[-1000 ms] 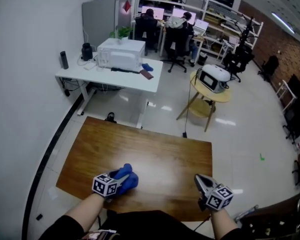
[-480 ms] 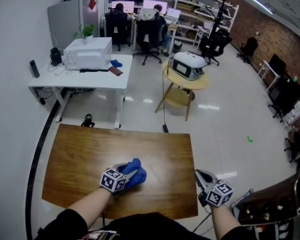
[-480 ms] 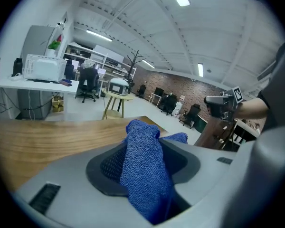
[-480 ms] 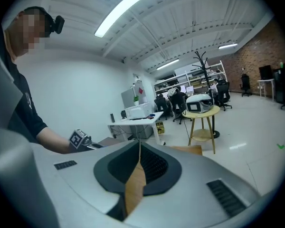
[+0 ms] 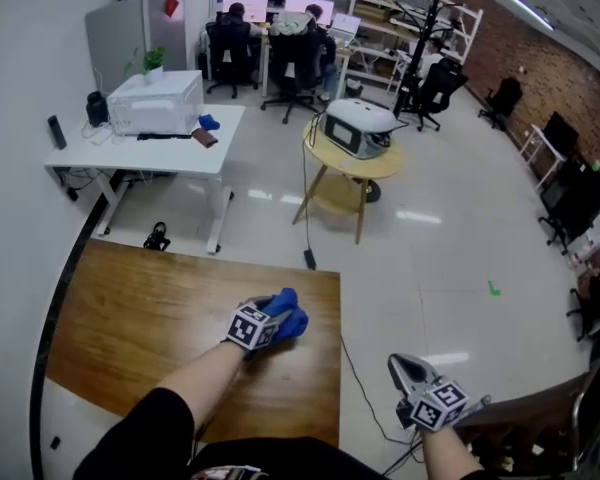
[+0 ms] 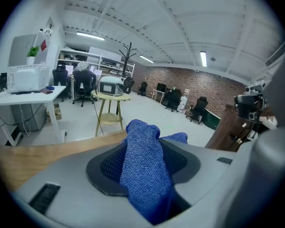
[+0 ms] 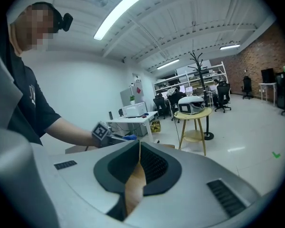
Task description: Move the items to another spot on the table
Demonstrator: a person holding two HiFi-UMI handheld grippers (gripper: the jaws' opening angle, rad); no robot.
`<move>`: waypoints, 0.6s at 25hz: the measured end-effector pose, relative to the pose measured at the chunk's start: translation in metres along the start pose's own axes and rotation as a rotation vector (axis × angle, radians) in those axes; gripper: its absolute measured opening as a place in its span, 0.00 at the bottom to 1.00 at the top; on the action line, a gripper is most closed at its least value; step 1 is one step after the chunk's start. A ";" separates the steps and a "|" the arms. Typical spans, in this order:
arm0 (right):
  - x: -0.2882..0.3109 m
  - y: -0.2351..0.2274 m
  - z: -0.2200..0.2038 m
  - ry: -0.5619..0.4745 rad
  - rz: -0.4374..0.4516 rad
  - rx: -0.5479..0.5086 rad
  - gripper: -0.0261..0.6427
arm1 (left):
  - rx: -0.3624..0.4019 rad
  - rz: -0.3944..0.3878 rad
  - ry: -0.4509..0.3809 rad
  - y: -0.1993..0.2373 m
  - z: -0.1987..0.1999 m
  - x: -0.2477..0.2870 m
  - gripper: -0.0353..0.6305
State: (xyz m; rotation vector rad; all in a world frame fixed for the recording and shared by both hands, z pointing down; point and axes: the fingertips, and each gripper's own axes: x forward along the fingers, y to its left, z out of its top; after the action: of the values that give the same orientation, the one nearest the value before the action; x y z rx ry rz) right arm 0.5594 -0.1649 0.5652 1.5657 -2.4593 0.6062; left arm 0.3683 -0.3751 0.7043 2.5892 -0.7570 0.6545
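Observation:
A blue knitted cloth (image 5: 285,316) is clamped in my left gripper (image 5: 272,325), just above the right part of the brown wooden table (image 5: 130,318). In the left gripper view the cloth (image 6: 145,170) fills the gap between the jaws and sticks out past the left gripper (image 6: 147,139), with the table (image 6: 33,153) below. My right gripper (image 5: 404,370) hangs beyond the table's right edge, over the floor, shut with nothing in it. In the right gripper view the right gripper (image 7: 139,147) has its pads touching at the tips.
A white desk (image 5: 170,143) with a microwave (image 5: 155,101) stands behind the table. A round yellow side table (image 5: 380,165) carries a white appliance (image 5: 358,128). A black cable (image 5: 358,383) runs over the floor by the table's right edge. Dark wooden furniture (image 5: 540,428) stands at bottom right.
The left gripper has carried the blue cloth rightward, from the table's front left part toward its right edge. The right gripper, earlier over the table's front right corner, now hangs over the floor.

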 end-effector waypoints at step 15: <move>-0.059 -0.061 -0.088 0.110 -0.094 0.131 0.06 | -0.035 0.145 0.082 0.018 0.030 0.203 0.34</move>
State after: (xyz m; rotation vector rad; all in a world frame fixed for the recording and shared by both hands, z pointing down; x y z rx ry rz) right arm 0.6327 -0.1016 0.6397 1.6371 -2.2933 0.8294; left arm 0.5198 -0.4858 0.7896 2.4765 -0.9271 0.7788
